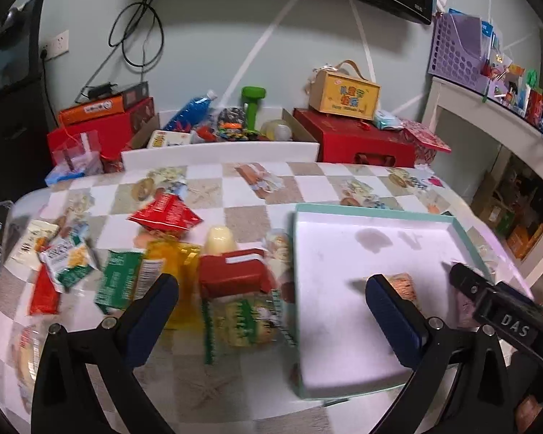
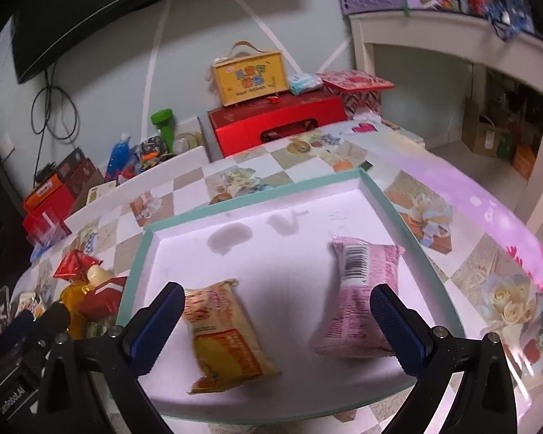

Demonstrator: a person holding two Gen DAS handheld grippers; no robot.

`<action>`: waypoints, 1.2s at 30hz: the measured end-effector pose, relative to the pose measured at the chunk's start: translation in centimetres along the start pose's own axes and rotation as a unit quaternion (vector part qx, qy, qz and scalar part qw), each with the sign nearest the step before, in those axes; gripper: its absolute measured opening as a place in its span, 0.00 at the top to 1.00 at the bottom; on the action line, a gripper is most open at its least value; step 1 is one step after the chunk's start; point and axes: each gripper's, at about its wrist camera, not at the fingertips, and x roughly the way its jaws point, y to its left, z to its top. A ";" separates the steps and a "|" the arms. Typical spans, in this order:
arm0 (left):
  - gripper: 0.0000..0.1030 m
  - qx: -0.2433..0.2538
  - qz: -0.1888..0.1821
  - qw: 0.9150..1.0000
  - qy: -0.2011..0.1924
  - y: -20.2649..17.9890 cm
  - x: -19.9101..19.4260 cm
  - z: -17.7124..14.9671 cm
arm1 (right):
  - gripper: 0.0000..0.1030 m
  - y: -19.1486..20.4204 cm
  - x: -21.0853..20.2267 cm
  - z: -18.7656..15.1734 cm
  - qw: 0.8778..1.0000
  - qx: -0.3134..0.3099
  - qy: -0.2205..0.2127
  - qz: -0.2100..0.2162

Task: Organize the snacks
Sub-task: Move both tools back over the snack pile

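Note:
A shallow white tray with a teal rim (image 1: 373, 214) (image 2: 257, 184) lies on the checked table. In the right wrist view a yellow snack packet (image 2: 222, 340) and a pink packet (image 2: 362, 289) lie inside it. My right gripper (image 2: 277, 322) hangs open just above them, holding nothing. My left gripper (image 1: 271, 307) is open over the tray's left edge, above a green-striped biscuit pack (image 1: 248, 320) and a red box (image 1: 233, 271). Loose snacks lie to its left: a red packet (image 1: 166, 215), a yellow bag (image 1: 175, 264), green packets (image 1: 117, 282) and a pale jelly cup (image 1: 219, 239).
A white-walled box of toys (image 1: 221, 150) and red gift boxes (image 1: 358, 137) stand behind the table, with a yellow case (image 1: 344, 96) on top. A white shelf unit (image 1: 488, 115) stands at the right. The other gripper's black body (image 1: 503, 307) reaches over the tray's right side.

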 end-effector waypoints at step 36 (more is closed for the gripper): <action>0.00 -0.222 0.163 0.958 0.081 20.3 -3.6 -2.9 | 0.00 17.5 1.5 -0.2 0.978 -0.126 0.072 0.150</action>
